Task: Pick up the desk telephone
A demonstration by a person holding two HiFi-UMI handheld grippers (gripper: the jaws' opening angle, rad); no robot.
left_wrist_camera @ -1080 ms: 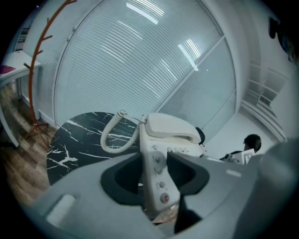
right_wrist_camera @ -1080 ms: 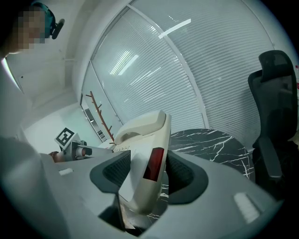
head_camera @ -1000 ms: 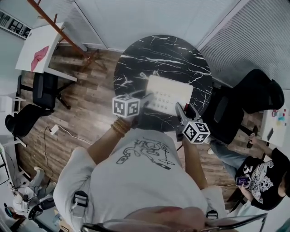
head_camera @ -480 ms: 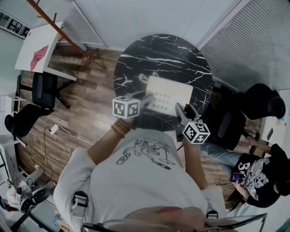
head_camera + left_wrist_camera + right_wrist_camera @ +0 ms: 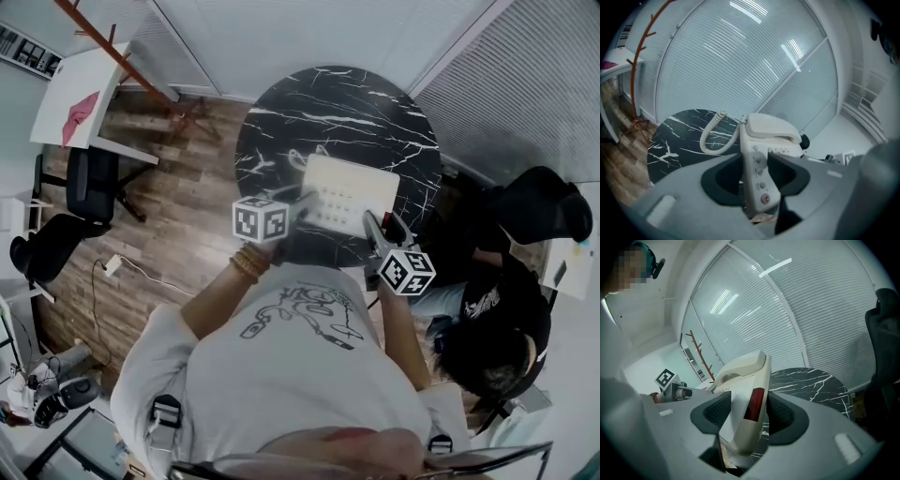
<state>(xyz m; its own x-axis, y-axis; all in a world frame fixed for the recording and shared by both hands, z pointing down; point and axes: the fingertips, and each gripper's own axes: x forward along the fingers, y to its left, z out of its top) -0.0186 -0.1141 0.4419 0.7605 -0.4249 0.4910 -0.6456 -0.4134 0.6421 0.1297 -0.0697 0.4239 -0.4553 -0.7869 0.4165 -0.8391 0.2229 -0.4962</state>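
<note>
The phone [image 5: 349, 190] is over the near part of the round table [image 5: 328, 103], pinched from both sides by your two grippers. Your left gripper [image 5: 305, 204] has its jaws pressed on the phone's left edge, where the small buttons are. Your right gripper [image 5: 377, 228] has its jaws pressed on the right edge, which carries a dark red panel. The handset lies in its cradle, and the coiled cord [image 5: 710, 136] curves down beside it in front of the table top. I cannot tell whether the phone's bottom touches the table.

Compared with one second ago, the phone and both your grippers are in the same place, with the same grip. The change is at your right side. The other person [image 5: 497, 328], who sat further back at the lower right, is now close beside your right arm and bent forward. The dark chair [image 5: 544, 202] also sits a little differently.
</note>
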